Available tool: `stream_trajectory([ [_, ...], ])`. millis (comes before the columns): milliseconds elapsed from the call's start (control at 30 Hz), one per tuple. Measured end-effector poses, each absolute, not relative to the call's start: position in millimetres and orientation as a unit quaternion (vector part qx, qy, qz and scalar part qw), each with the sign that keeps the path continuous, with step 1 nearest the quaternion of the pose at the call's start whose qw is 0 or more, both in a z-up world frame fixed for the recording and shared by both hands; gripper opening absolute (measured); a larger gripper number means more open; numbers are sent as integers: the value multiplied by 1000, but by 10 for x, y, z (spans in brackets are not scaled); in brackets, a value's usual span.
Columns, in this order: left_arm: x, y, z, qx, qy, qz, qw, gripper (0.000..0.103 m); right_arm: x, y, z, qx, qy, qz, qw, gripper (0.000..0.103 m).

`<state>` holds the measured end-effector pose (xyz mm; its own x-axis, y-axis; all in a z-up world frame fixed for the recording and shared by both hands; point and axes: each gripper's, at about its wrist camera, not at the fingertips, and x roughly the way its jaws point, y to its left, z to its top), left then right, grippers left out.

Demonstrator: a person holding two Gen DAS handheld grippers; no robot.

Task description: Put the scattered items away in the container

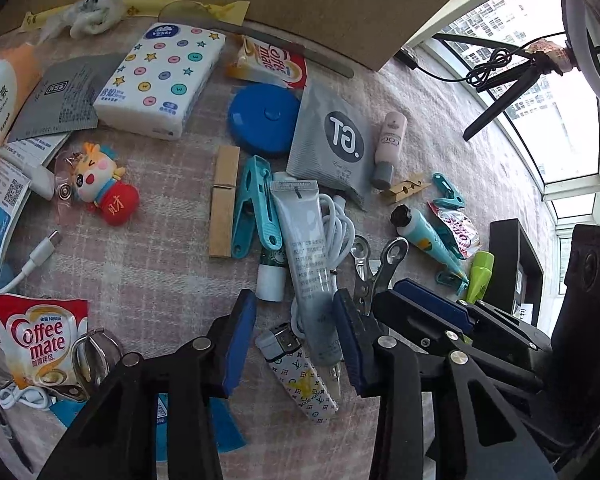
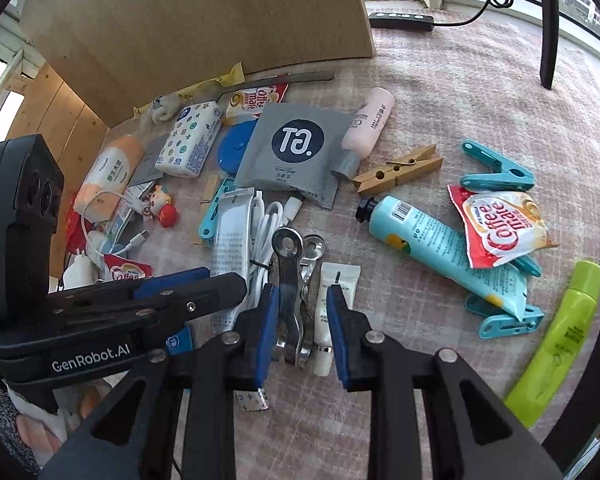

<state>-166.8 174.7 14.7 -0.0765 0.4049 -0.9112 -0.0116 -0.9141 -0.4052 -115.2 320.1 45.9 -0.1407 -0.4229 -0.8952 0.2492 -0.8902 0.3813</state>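
Many small items lie scattered on a pink checked cloth. My left gripper (image 1: 296,304) is open, its jaws on either side of the lower end of a grey tube (image 1: 306,248), with a patterned lighter (image 1: 300,372) just below. My right gripper (image 2: 302,300) is open around a metal clip (image 2: 294,280) and a small white tube (image 2: 332,304). The left gripper also shows in the right wrist view (image 2: 172,284), at the left. A cardboard box (image 2: 180,20) stands at the back. I see no item held.
Nearby lie a tissue pack (image 1: 160,80), a blue round tape (image 1: 264,118), a grey sachet (image 2: 296,152), wooden pegs (image 2: 400,170), teal clips (image 2: 496,172), a light-blue tube (image 2: 440,244), Coffee mate sachets (image 2: 500,228), a green bottle (image 2: 560,340) and white cables (image 2: 266,236).
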Motion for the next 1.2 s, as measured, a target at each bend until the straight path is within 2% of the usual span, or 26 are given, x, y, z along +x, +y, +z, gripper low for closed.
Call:
stream_trajectory([
  [200, -1673, 1704, 168, -656, -140, 728, 139, 32, -1171, 3077, 447, 614, -50, -755, 225, 26],
  [300, -1666, 1683, 166, -655, -145, 727, 145, 19, -1175, 3013, 446, 613, -42, -756, 224, 26],
  [400, -1652, 1679, 174, -652, -138, 731, 144, 17, -1176, 2973, 416, 617, -39, -752, 227, 26],
  [500, -1622, 1670, 139, -658, -157, 720, 156, 9, -1186, 2952, 362, 624, -41, -748, 225, 26],
  [667, -1577, 1641, 146, -652, -149, 727, 154, 10, -1193, 2947, 332, 626, -48, -745, 225, 24],
  [733, -1572, 1604, 155, -649, -154, 729, 151, 10, -1181, 2947, 326, 628, -55, -741, 230, 20],
  [1200, -1449, 1495, 413, -628, -153, 744, 168, 10, -1019, 3140, 614, 604, -107, -751, 243, 20],
])
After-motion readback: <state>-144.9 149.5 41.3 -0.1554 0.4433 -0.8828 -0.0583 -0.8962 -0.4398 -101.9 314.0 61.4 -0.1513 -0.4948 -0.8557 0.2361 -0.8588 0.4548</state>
